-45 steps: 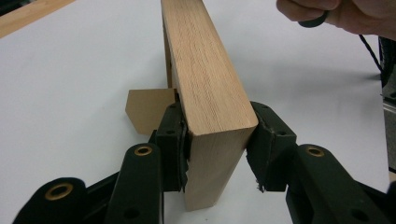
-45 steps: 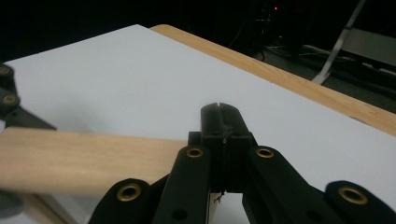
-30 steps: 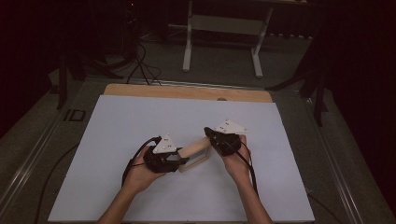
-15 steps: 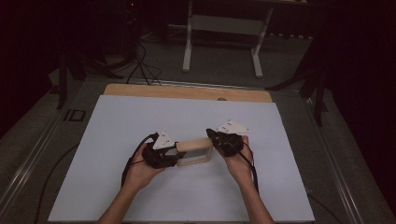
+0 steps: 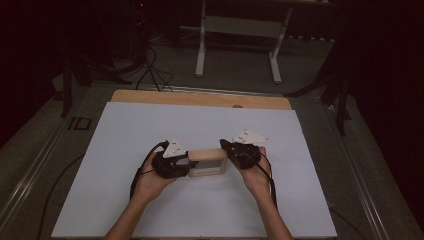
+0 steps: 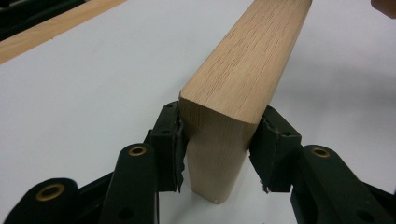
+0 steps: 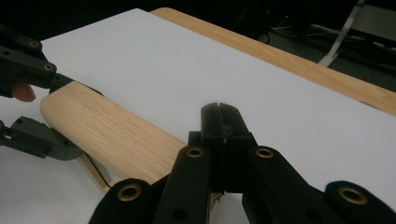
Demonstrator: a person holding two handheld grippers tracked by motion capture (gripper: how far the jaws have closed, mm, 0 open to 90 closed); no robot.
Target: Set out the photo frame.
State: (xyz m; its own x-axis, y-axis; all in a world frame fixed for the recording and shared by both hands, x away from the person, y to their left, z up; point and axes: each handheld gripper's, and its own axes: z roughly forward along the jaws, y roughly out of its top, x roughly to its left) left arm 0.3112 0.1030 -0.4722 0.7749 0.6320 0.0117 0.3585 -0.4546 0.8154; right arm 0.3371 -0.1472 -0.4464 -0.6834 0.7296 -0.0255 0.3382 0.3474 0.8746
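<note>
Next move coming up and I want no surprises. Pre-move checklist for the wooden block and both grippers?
1. Left gripper grip: jaws straddle the end of the wooden block and have just been closing; pads touch both sides: ok.
2. Right gripper grip: jaws shut beside the block; whether they pinch any part of it: cannot tell.
3. Block spans between the two grippers in the high view: ok.
4. White table sheet bare around the block: ok.
5. Left gripper's cable trails toward the person, away from the block: ok.

Dim room, grey floor point(image 5: 50, 150), white stand point(image 5: 240, 30) behind.
</note>
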